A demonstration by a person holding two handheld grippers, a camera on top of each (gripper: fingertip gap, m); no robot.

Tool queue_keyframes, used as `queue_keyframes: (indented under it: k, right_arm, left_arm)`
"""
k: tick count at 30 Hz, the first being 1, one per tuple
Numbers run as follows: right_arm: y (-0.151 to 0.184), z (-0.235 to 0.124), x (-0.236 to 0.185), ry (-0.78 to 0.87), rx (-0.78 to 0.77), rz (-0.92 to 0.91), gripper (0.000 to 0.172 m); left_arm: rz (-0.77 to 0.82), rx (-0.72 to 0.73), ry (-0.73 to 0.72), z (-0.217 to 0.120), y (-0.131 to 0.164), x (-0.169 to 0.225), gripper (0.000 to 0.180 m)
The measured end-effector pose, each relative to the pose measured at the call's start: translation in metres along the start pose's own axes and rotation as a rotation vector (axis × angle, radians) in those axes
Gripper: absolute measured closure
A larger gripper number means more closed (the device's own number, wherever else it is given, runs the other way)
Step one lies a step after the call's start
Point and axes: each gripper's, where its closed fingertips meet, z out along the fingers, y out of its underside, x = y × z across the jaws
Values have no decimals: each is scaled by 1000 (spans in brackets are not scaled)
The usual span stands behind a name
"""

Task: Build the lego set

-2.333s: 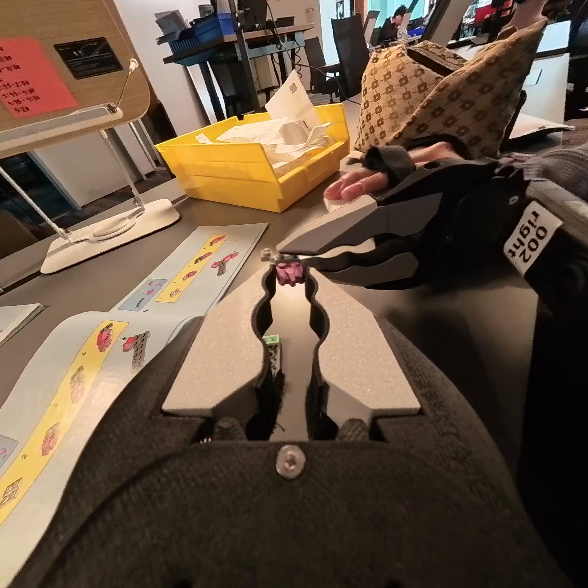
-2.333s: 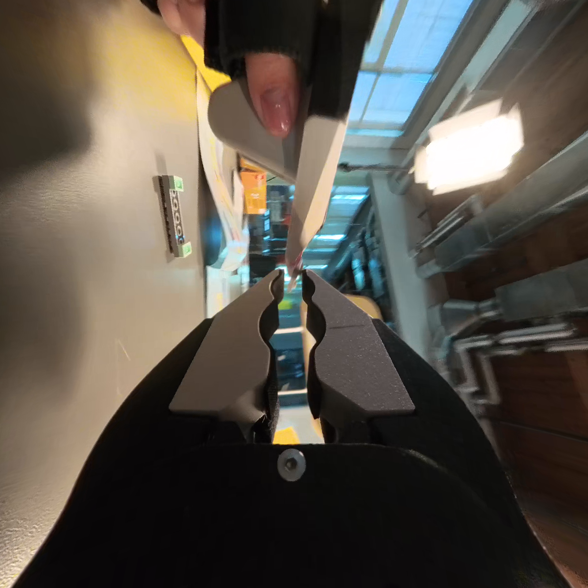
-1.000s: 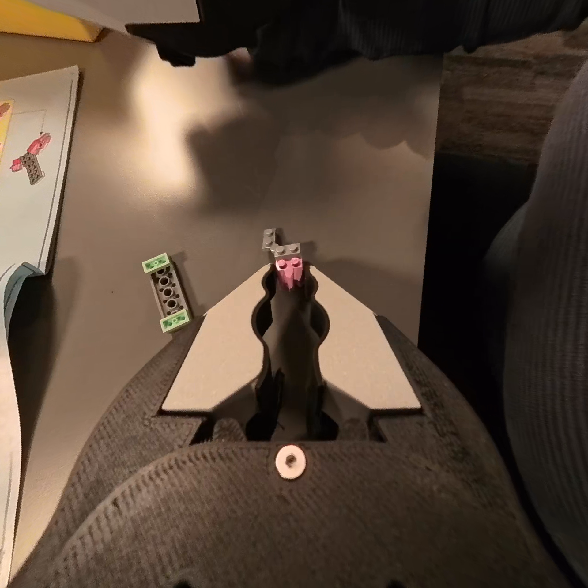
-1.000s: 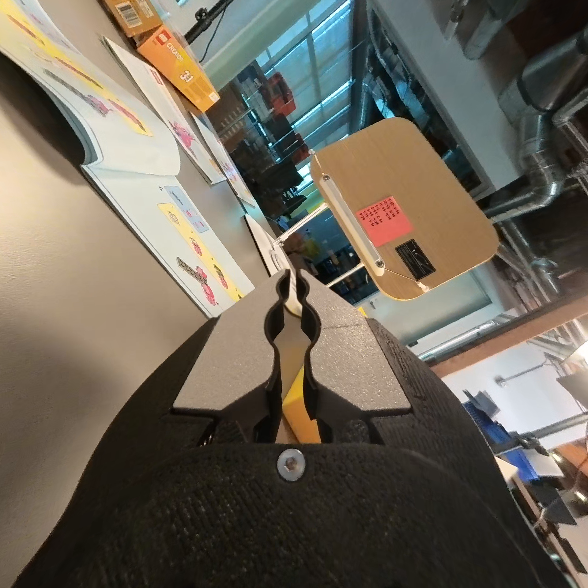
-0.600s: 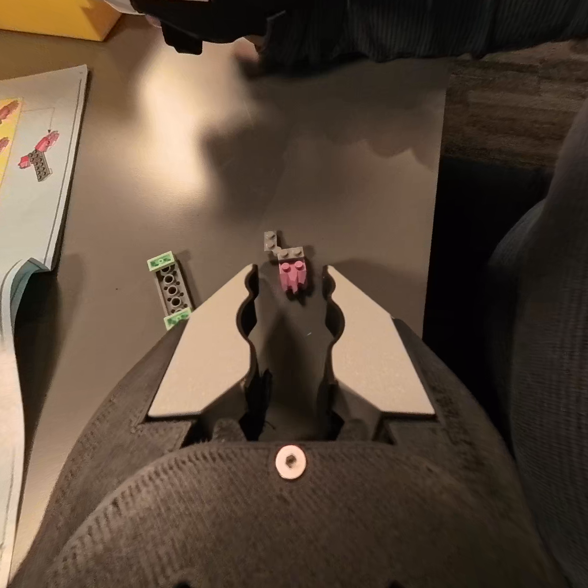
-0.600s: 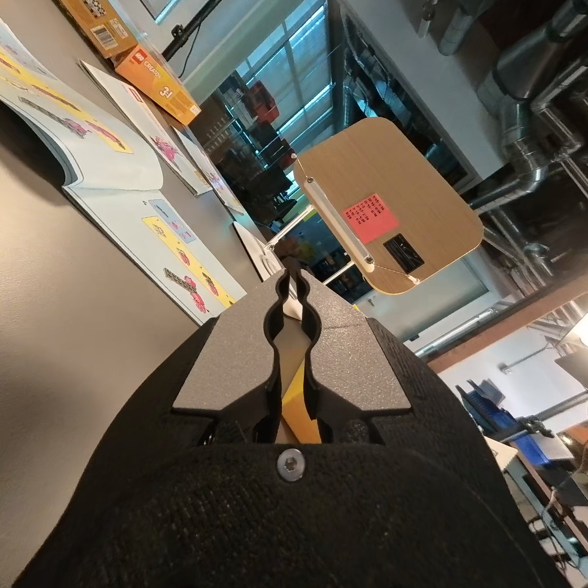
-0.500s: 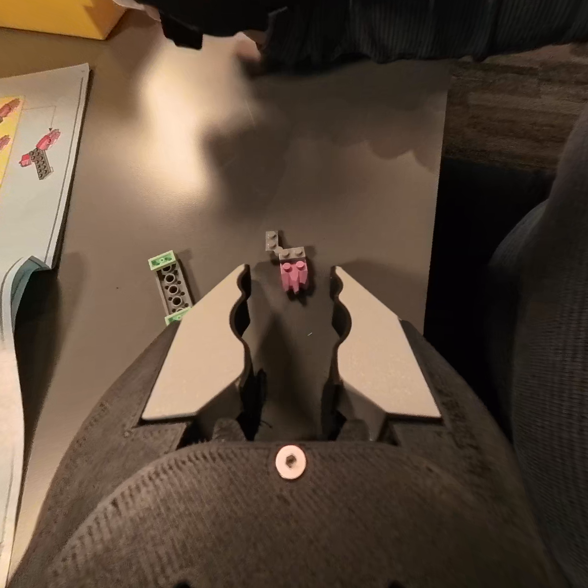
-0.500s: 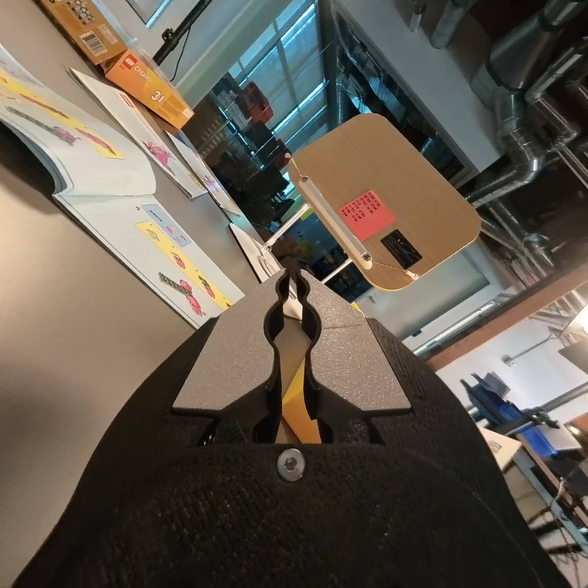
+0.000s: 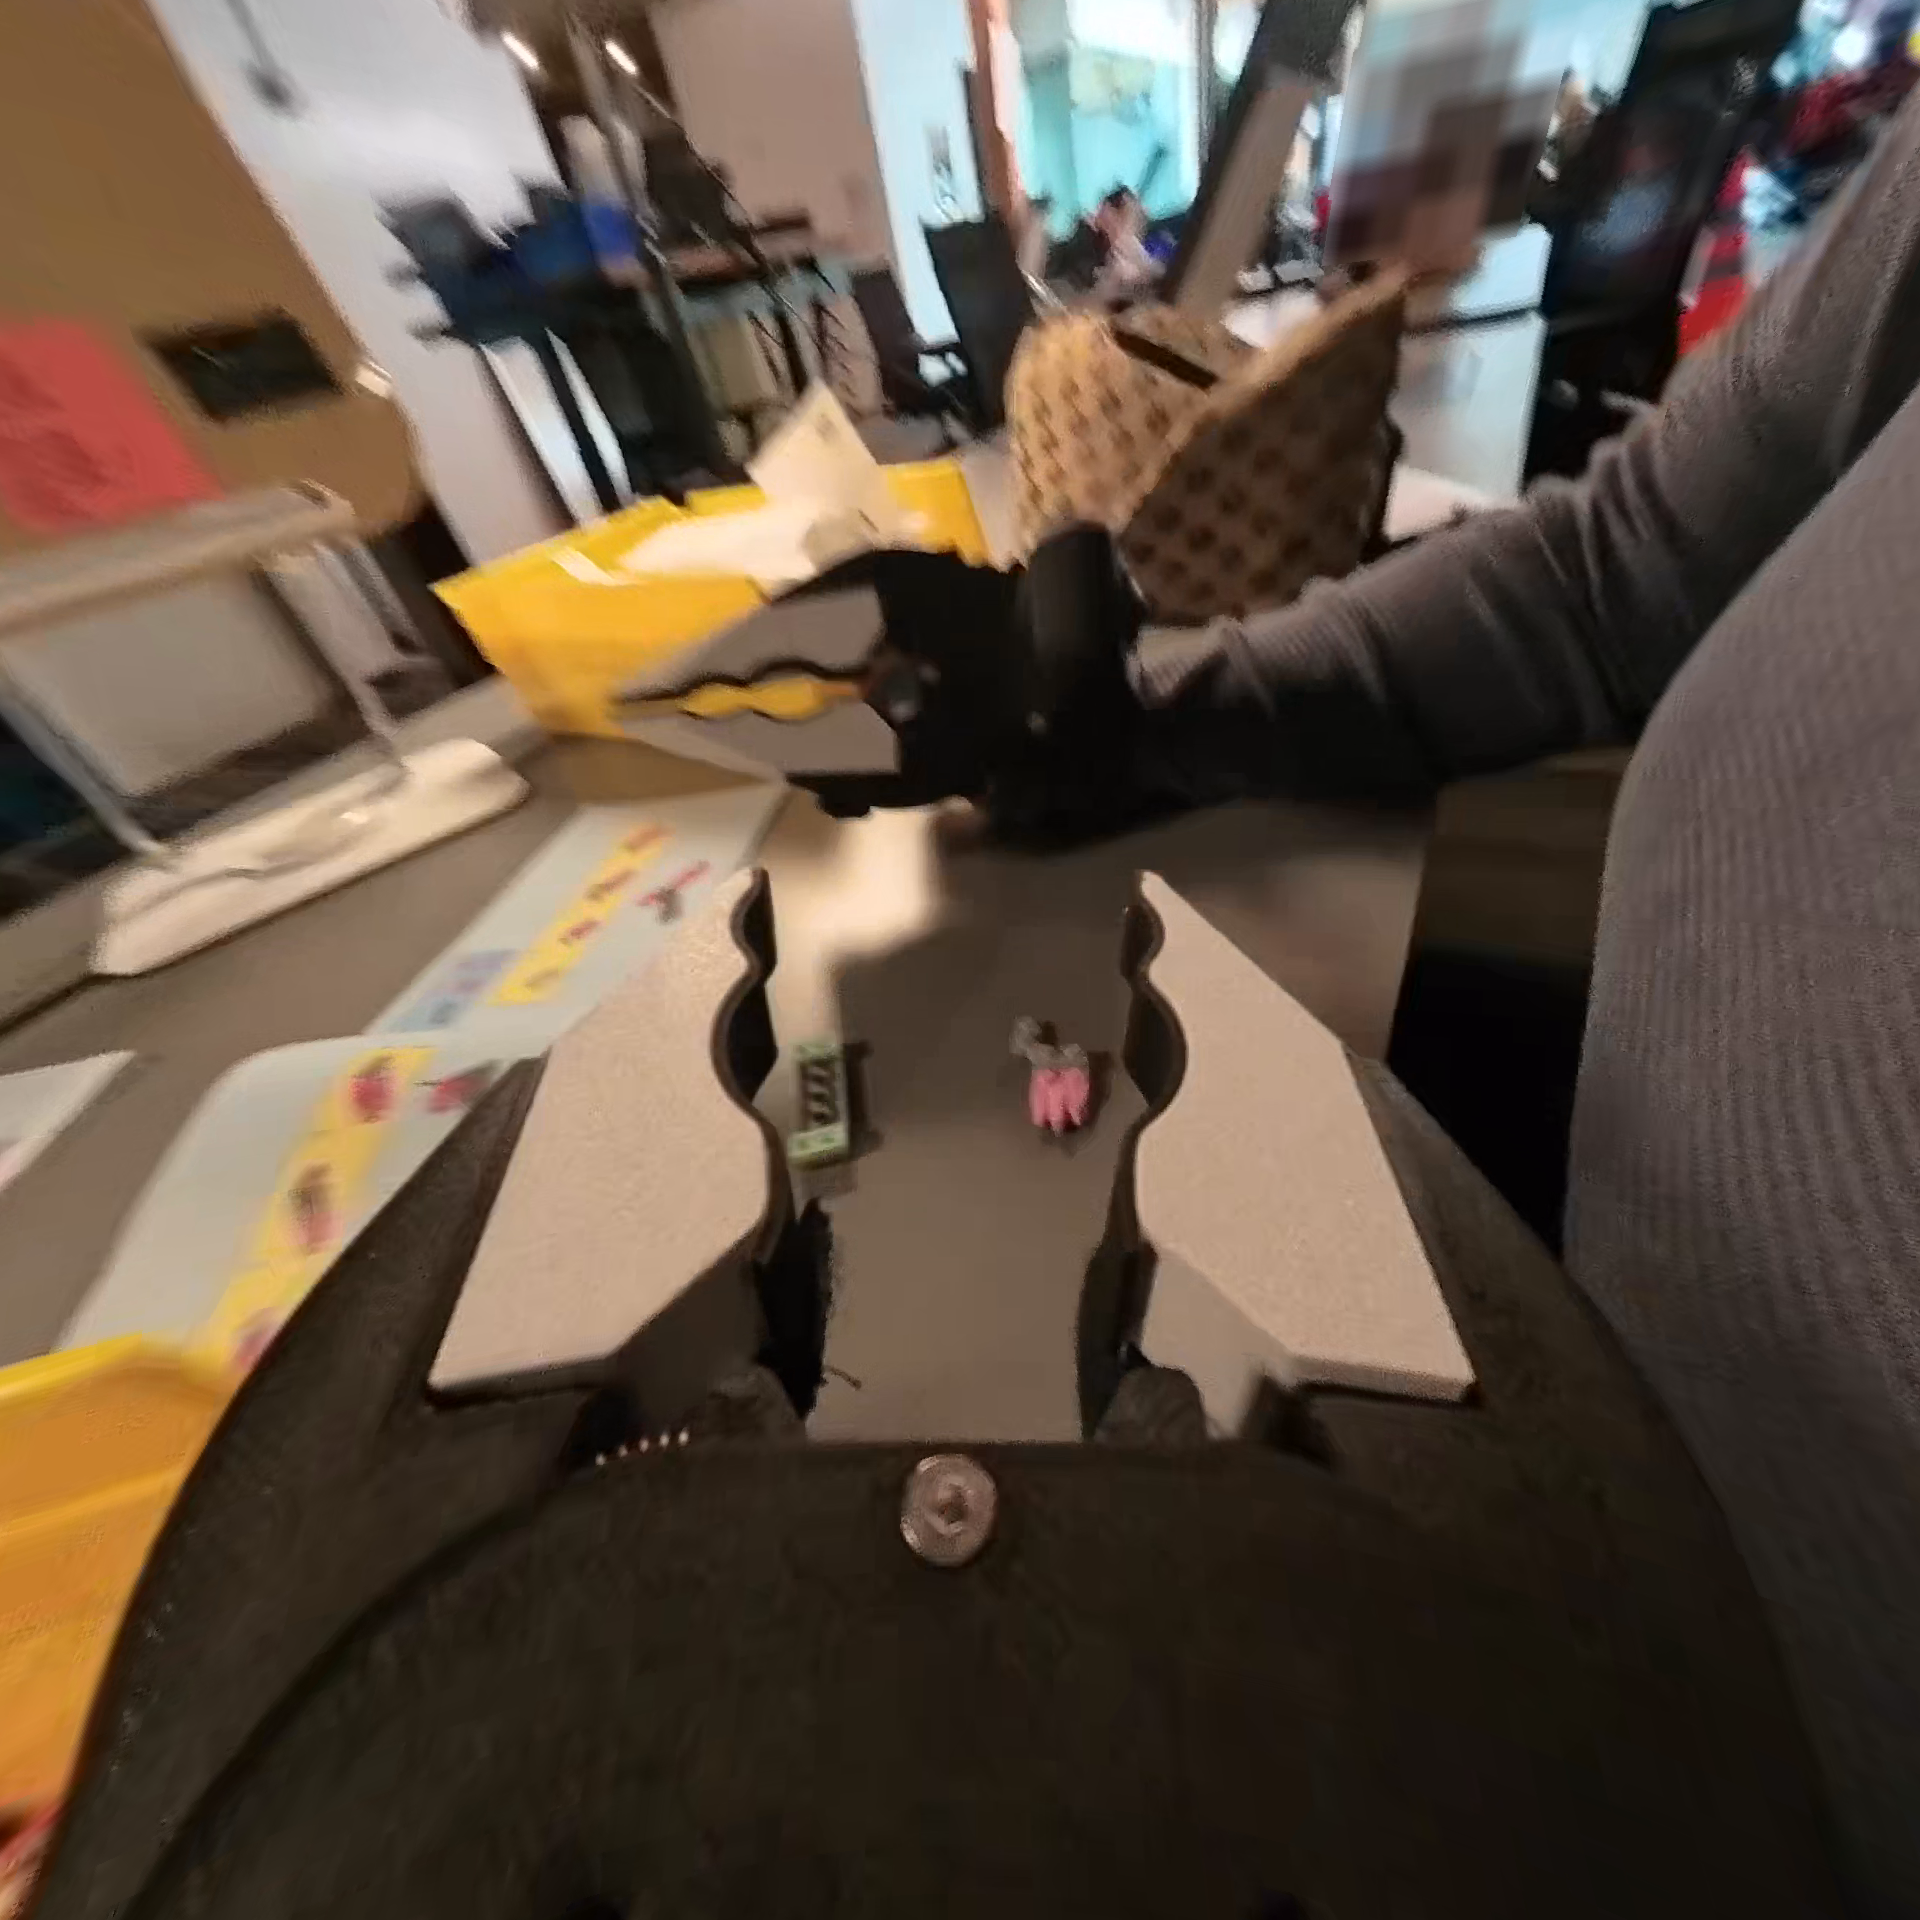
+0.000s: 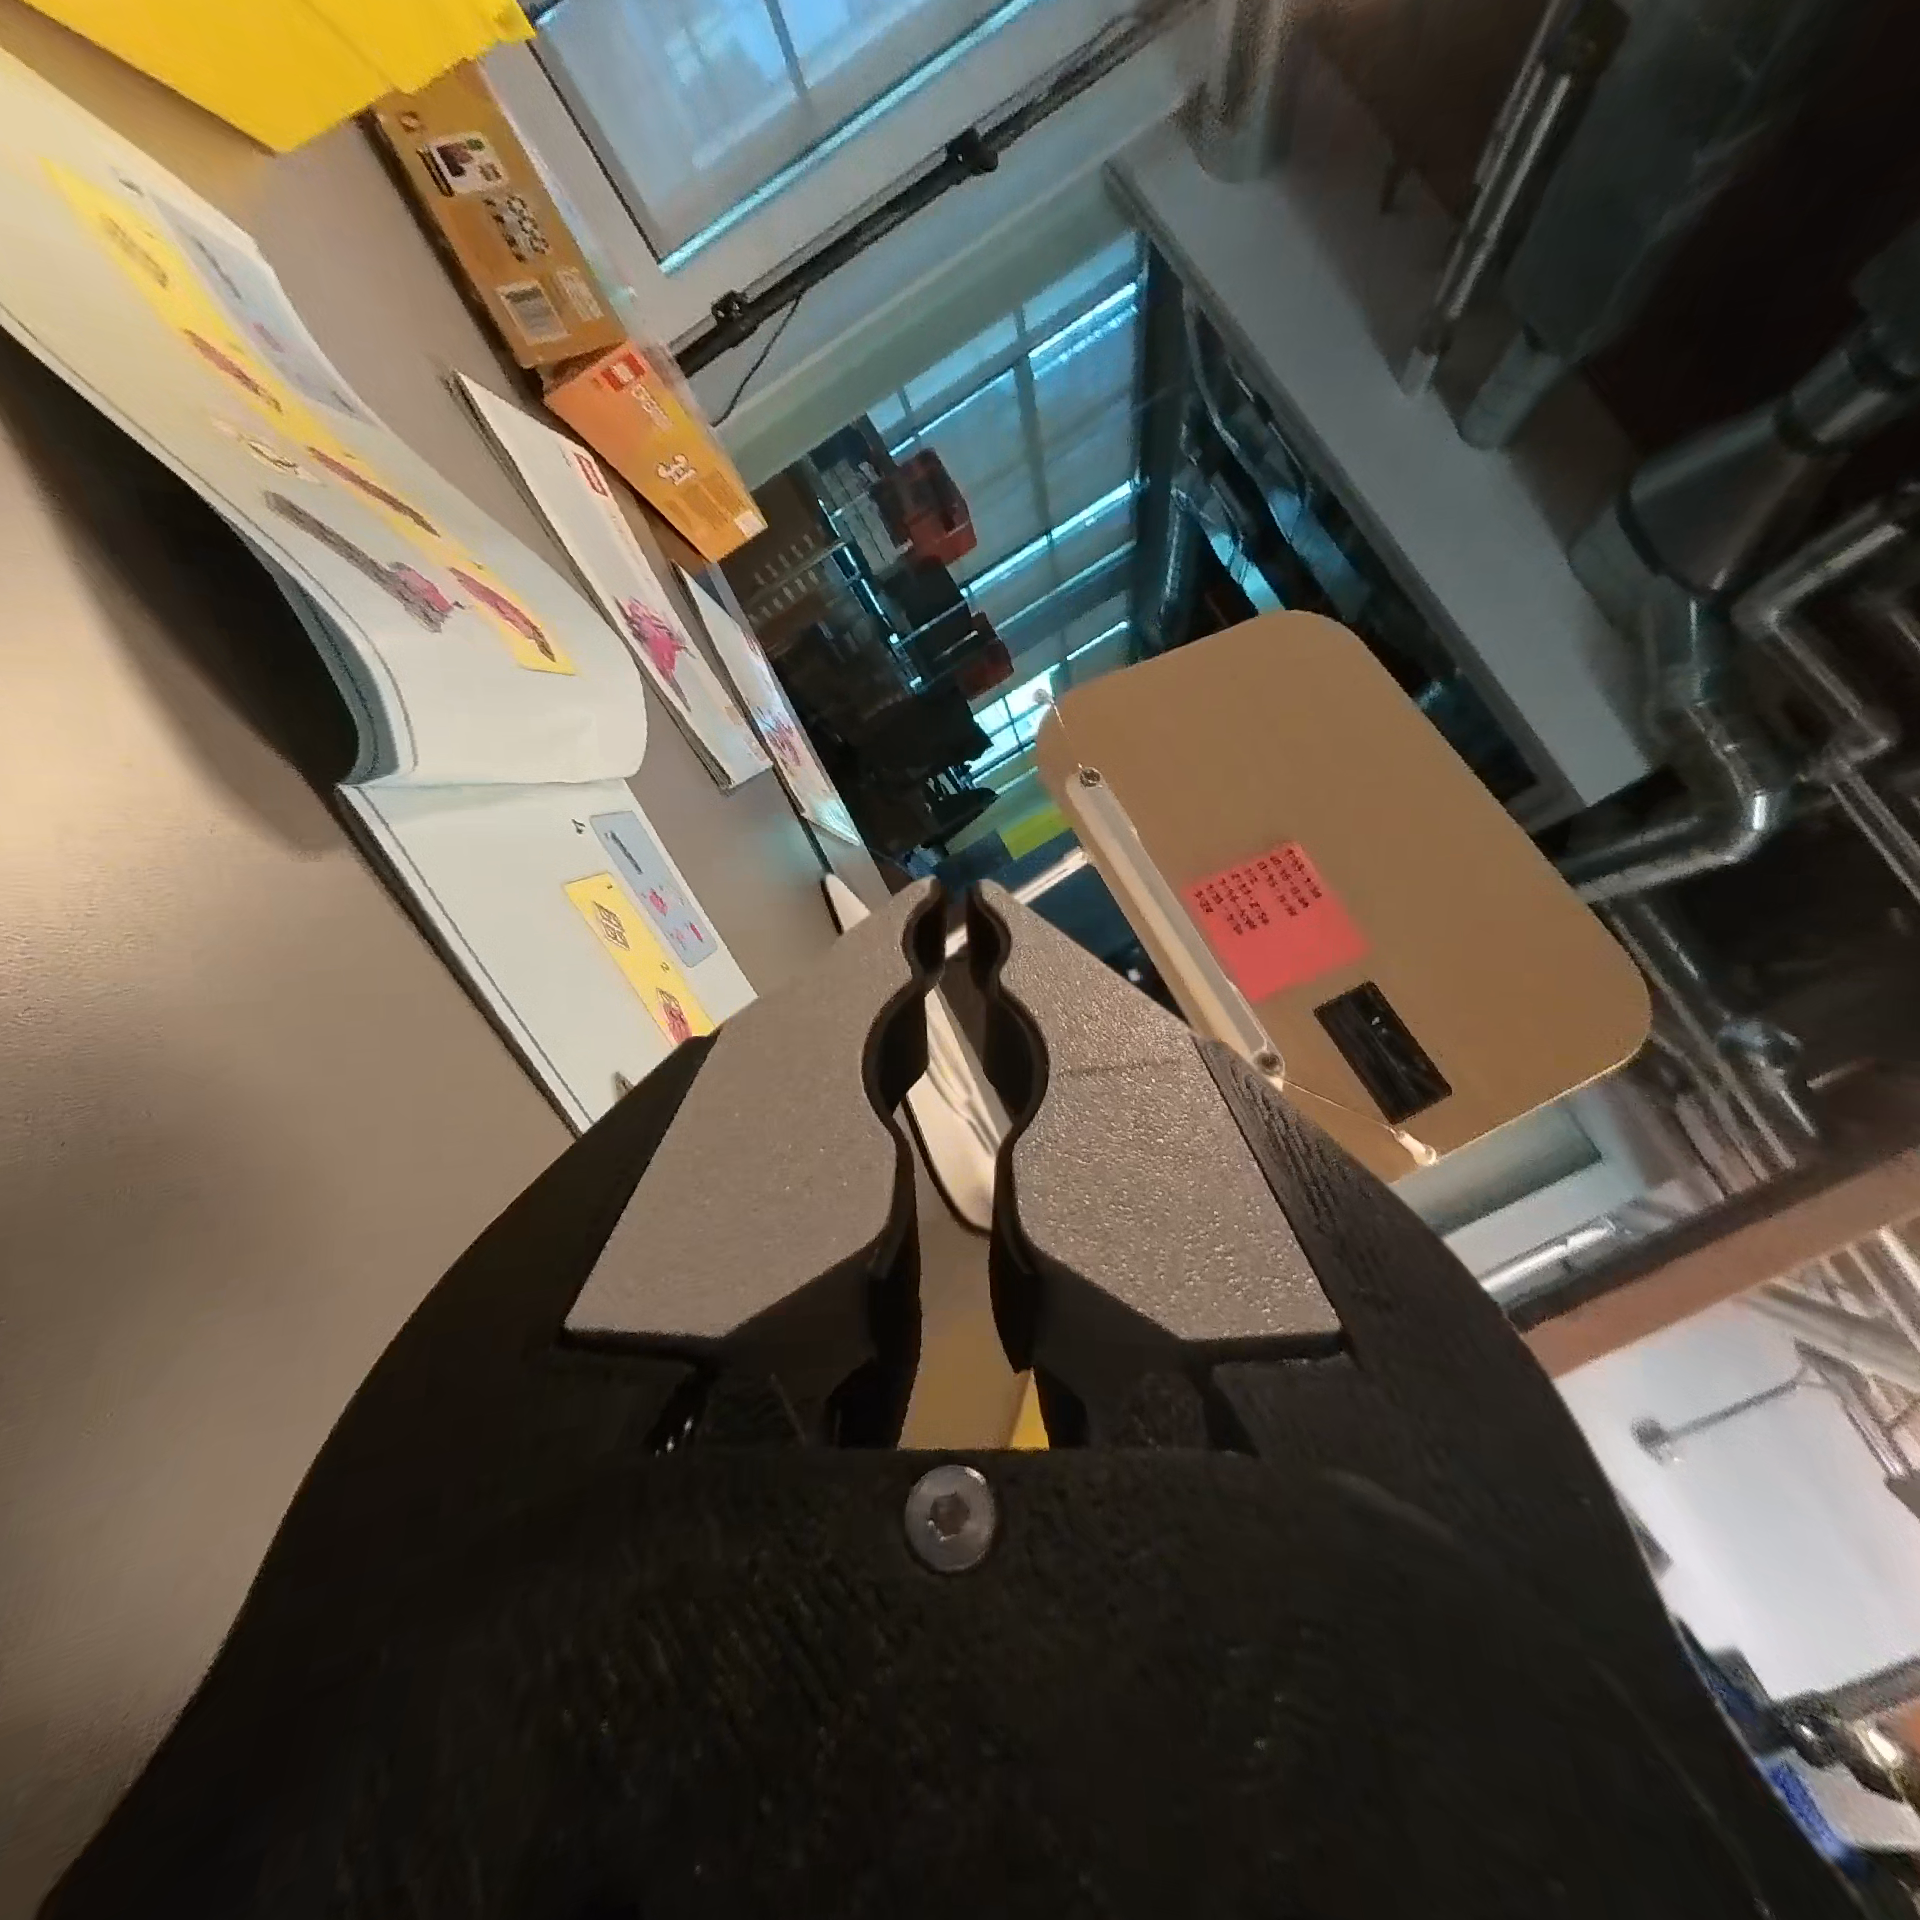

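My left gripper (image 9: 948, 904) fills the lower part of the left wrist view, its jaws spread wide with nothing between them. It hangs above a grey table (image 9: 966, 1247). Seen through the gap, two small brick builds lie on that table. A pink and grey piece (image 9: 1051, 1086) sits toward my right finger (image 9: 1247, 1143). A grey strip with green ends (image 9: 824, 1112) sits just beside my left finger (image 9: 644, 1143). Neither piece touches a pad.

Left of the fingers lies an open instruction booklet (image 9: 343, 1122), printed with yellow panels. A yellow edge (image 9: 73, 1507) shows at the lower left corner.

Farther off, my right gripper (image 10: 956, 896) is held out over the table, its jaws brought together and holding nothing that I can see. A grey sleeve (image 9: 1455, 623) runs back from it. In its own view the tips point over the booklet toward a tan board on a stand (image 10: 1351, 883).

Behind it sit a yellow bin (image 9: 644, 603) with white papers and a patterned brown bag (image 9: 1195, 468). The room beyond is blurred.

As I judge it, the loose pieces are small and light. A finger coming down carelessly could knock the green-ended strip aside. The view is smeared, so my aim may be off.
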Motion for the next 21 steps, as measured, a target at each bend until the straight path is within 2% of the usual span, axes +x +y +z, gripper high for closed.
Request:
queue_keyframes:
  k: [2, 4, 8, 10, 15, 21]
  right_arm:
    - [-1, -2, 2, 3, 10, 12, 172]
    - [-1, -3, 5, 7, 15, 28, 172]
    - [1, -5, 7, 5, 10, 36, 172]
    - [1, -7, 8, 6, 13, 39, 172]
    - [4, -8, 10, 11, 2, 39, 172]
    - [-1, -12, 8, 1, 16, 27, 172]
  left_arm:
    - [21, 86, -118, -25, -25, -15, 115]
    - [57, 169, -316, -62, -57, -38, 110]
    - [327, 274, -836, -171, -124, -78, 107]
    - [363, 300, -978, -211, -143, -86, 105]
    - [230, 427, -1038, -260, -155, -94, 104]
    - [41, 577, -971, -283, -156, -97, 105]
